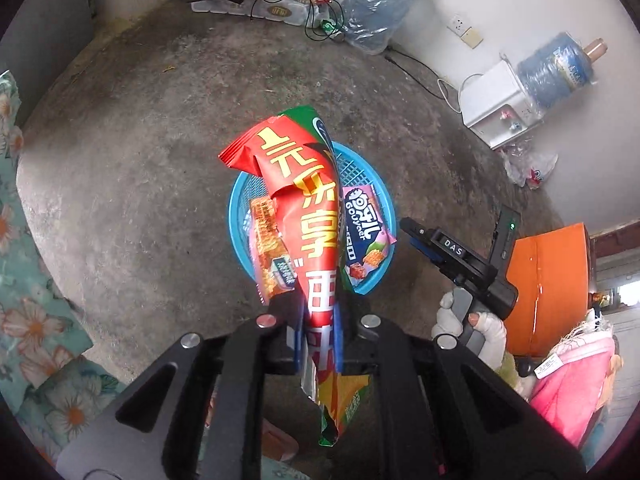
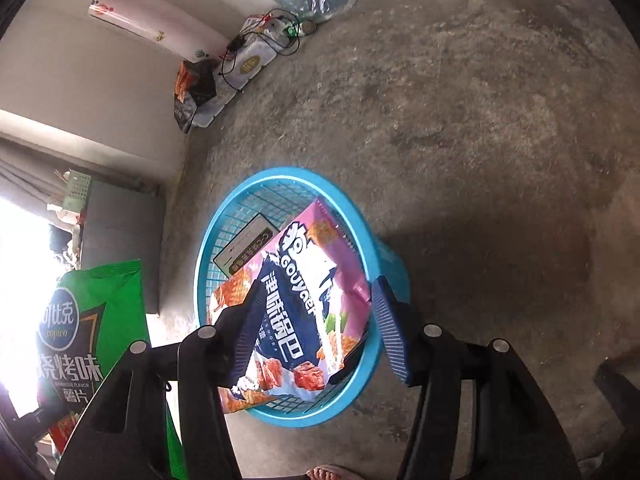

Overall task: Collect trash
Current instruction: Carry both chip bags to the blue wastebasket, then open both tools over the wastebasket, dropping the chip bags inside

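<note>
Left wrist view: my left gripper [image 1: 318, 334] is clenched on a red-and-green chip bag [image 1: 304, 216], blue finger pads pinching its lower part; the bag sticks up and forward, its crumpled tail hanging below the fingers. Directly under it on the concrete floor [image 1: 140, 200] sits the blue mesh basket [image 1: 384, 208], already holding a pink Gouyaer snack bag [image 1: 366, 240] and an orange snack wrapper [image 1: 272, 252]. To the right, the right gripper [image 1: 452, 250] is held in a white-gloved hand [image 1: 476, 328], beside the basket rim; from here I cannot tell how its jaws stand. Far wall: a wrapped water jug [image 1: 380, 4], a water dispenser [image 1: 504, 108], an orange bin [image 1: 548, 284] at right. Right wrist view: my right gripper [image 2: 316, 332] is released, fingers spread wide, nothing between them; it hovers above the near rim of the blue basket [image 2: 362, 240]. The pink snack bag [image 2: 296, 312] lies inside, leaning toward the near rim, over a dark-edged package [image 2: 248, 248]. At lower left the green face of the chip bag [image 2: 84, 320] shows, off to the side of the basket.
</note>
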Tool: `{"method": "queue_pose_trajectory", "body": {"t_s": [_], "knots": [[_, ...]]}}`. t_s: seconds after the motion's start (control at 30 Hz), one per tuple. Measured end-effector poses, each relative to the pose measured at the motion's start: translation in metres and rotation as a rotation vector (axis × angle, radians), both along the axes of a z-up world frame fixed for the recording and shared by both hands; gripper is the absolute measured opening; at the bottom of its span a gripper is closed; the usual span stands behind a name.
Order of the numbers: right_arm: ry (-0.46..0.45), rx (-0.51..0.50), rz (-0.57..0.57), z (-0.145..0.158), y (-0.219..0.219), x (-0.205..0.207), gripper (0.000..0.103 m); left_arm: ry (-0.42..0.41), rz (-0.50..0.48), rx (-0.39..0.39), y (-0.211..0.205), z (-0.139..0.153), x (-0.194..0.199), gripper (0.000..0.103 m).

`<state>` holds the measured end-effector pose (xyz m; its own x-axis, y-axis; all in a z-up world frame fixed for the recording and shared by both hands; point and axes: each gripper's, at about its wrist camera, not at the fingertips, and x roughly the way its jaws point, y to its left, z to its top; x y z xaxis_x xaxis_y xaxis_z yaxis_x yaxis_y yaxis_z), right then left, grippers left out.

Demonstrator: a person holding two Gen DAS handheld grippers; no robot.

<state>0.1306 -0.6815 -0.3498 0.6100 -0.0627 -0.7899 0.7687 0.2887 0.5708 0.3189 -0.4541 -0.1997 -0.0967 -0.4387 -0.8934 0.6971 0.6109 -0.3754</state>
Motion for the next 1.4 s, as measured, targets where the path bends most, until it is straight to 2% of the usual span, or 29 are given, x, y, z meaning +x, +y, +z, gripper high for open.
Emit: {"method": "queue_pose_trajectory", "body": {"t_s": [0.1,0.17,0.2,0.23,0.27,0.3,0.37,0.43,0.53,0.6,0.7,0.77,0.83,0.97,1.07,1.1,1.13,1.17,1.23,1.4], "knots": [[-0.052,-0.005,-0.055,0.011,0.003,-0.022,0.054,0.064,0.022,-0.043,-0.021,-0.013,0.009,0.010],[-0.077,0.009,-0.073,0.014,0.009,-0.034,0.054,0.118,0.040,-0.053,-0.035,-0.030,0.014,0.020],[-0.078,0.016,-0.073,0.015,0.014,-0.039,0.054,0.140,0.043,-0.029,-0.043,-0.043,0.016,0.041],[-0.071,0.021,-0.074,0.014,0.019,-0.043,0.054,0.137,0.053,0.034,-0.050,-0.058,0.018,0.059],[-0.067,0.026,-0.072,0.016,0.026,-0.049,0.054,0.112,0.083,0.104,-0.051,-0.069,0.019,0.059],[-0.064,0.033,-0.066,0.016,0.032,-0.053,0.054,0.100,0.113,0.141,-0.048,-0.078,0.022,0.059],[-0.056,0.043,-0.055,0.016,0.042,-0.060,0.054,0.134,0.160,0.151,-0.038,-0.086,0.025,0.059],[-0.049,0.040,-0.030,0.016,0.048,-0.062,0.054,0.166,0.204,0.138,-0.025,-0.083,0.028,0.059],[-0.030,0.034,-0.013,0.015,0.048,-0.061,0.054,0.131,0.198,0.090,-0.011,-0.053,0.030,0.059],[-0.068,0.050,-0.038,0.018,0.047,-0.064,0.054,0.101,0.189,0.033,-0.001,-0.023,0.031,0.059],[-0.125,0.071,-0.108,0.021,0.038,-0.074,0.054,0.089,0.171,-0.064,0.025,0.026,0.027,0.059],[-0.149,0.111,-0.198,0.016,0.029,-0.084,0.055,0.062,0.153,-0.118,0.046,0.058,0.021,0.059],[-0.168,0.175,-0.298,-0.001,0.016,-0.095,0.063,0.046,0.138,-0.175,0.074,0.088,0.013,0.060],[-0.172,0.357,-0.419,-0.050,-0.004,-0.102,0.064,0.025,0.126,-0.261,0.147,0.136,-0.010,0.063],[-0.173,0.392,-0.444,-0.067,-0.011,-0.095,0.064,0.019,0.131,-0.303,0.204,0.156,-0.028,0.064],[-0.172,0.387,-0.435,-0.069,-0.013,-0.090,0.061,0.021,0.144,-0.318,0.223,0.160,-0.033,0.064],[-0.168,0.386,-0.422,-0.070,-0.015,-0.086,0.052,0.026,0.168,-0.329,0.243,0.164,-0.036,0.064],[-0.174,0.394,-0.416,-0.073,-0.016,-0.083,0.048,0.038,0.200,-0.342,0.263,0.166,-0.040,0.064],[-0.215,0.411,-0.404,-0.077,-0.016,-0.081,0.031,0.058,0.263,-0.389,0.300,0.170,-0.048,0.064],[-0.272,0.390,-0.320,-0.072,-0.018,-0.077,0.013,0.029,0.398,-0.436,0.367,0.176,-0.067,0.064]]}}
